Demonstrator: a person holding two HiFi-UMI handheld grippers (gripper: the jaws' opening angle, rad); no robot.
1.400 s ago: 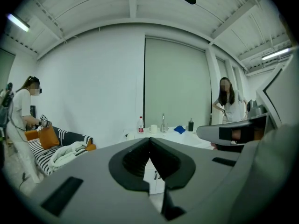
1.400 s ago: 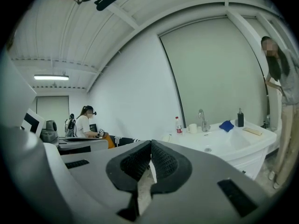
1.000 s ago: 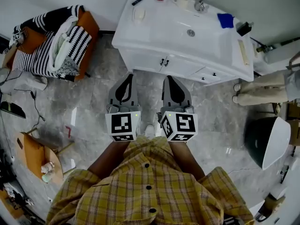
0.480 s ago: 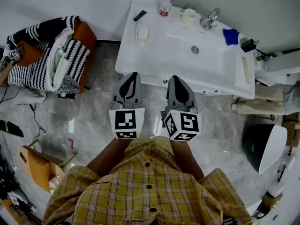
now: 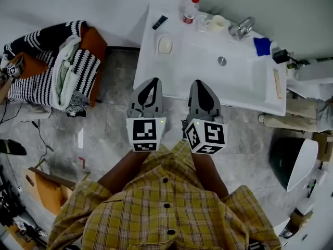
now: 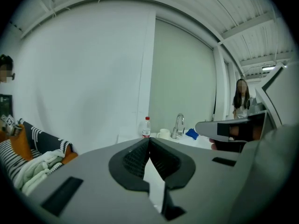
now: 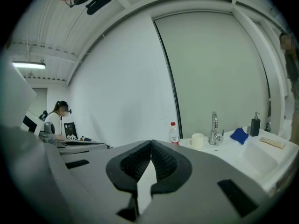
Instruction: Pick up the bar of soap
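A pale bar of soap (image 5: 165,45) lies on the left part of the white vanity top (image 5: 177,69), left of the basin. My left gripper (image 5: 151,82) is shut and empty, its tips at the counter's front edge, well short of the soap. My right gripper (image 5: 201,83) is beside it, also shut with nothing held. In the left gripper view the left gripper (image 6: 150,142) has its jaws meeting tip to tip; the right gripper (image 7: 151,143) looks the same in the right gripper view. The soap is hidden in both gripper views.
On the counter are a red-capped bottle (image 5: 189,10), a white mug (image 5: 217,22), a tap (image 5: 242,27), a blue cloth (image 5: 263,46), a dark dispenser (image 5: 283,55) and a black item (image 5: 160,22). An orange chair with striped fabric (image 5: 57,66) stands left. A person's legs (image 5: 291,111) are at the right.
The vanity has come closer: both grippers moved forward from over the floor to the counter's front edge. Both stayed shut.
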